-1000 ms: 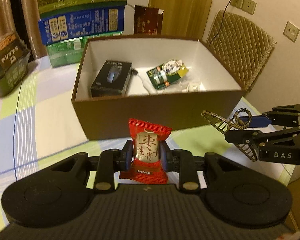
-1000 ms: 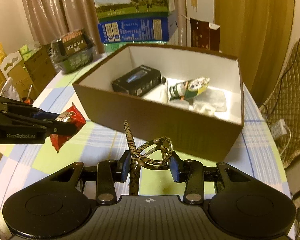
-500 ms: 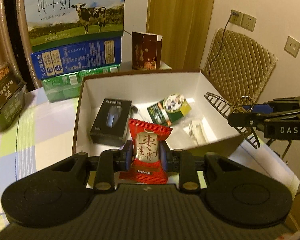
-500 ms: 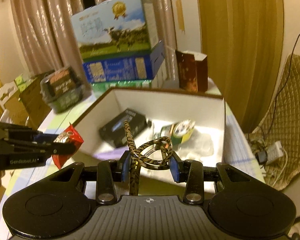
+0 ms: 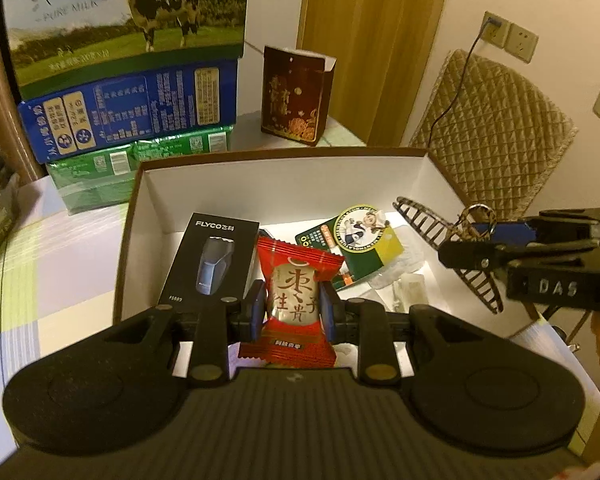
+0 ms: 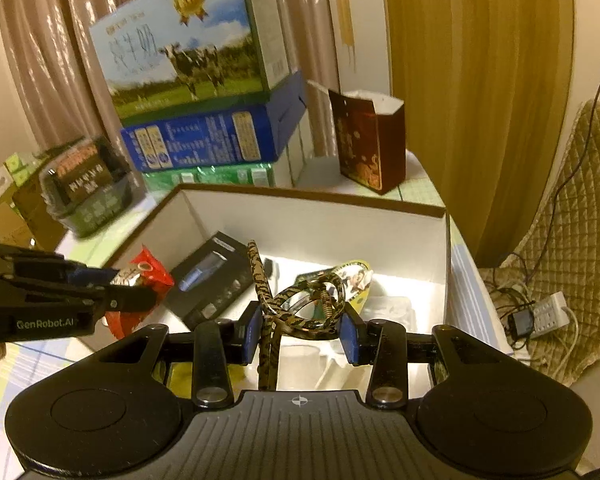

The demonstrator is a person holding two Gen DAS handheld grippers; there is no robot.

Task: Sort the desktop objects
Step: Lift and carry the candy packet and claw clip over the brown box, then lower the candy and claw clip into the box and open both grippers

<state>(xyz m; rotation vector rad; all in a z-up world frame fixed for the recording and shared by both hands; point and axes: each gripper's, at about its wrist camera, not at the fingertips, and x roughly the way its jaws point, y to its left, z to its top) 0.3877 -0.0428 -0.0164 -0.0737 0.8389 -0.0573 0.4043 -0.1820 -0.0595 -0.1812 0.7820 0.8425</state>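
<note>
Already the sorting looks well advanced, judging by what lies in the brown box (image 5: 124,240) on the counter (image 5: 52,264). Going left to right inside it: one black shaver box (image 5: 210,258) lying flat, one green snack packet (image 5: 356,246), and at least one clear plastic wrapper (image 5: 404,280) beside it, though how many small clear pieces there are cannot be told.

Two things are not yet in. The left hand-held gripper (image 5: 293,310) is closed on one red candy packet (image 5: 300,300), pinched at its middle between the blue pads, and held above the near part of the box. The right hand-held gripper (image 6: 300,330) is closed partway on one leopard-print hair claw (image 6: 300,304), gripped at its looped handles, and it hangs over the right side of the box; from the left wrist view its toothed halves (image 5: 428,224) jut out over the box's interior.

What remains, it seems, is to let both go so that they drop in.

Around the box stand three stacked cartons (image 5: 128,92), one dark red gift bag (image 5: 294,96) and one dark packet (image 6: 86,184) at the far left. Whether these belong to the sorting cannot be told.
</note>
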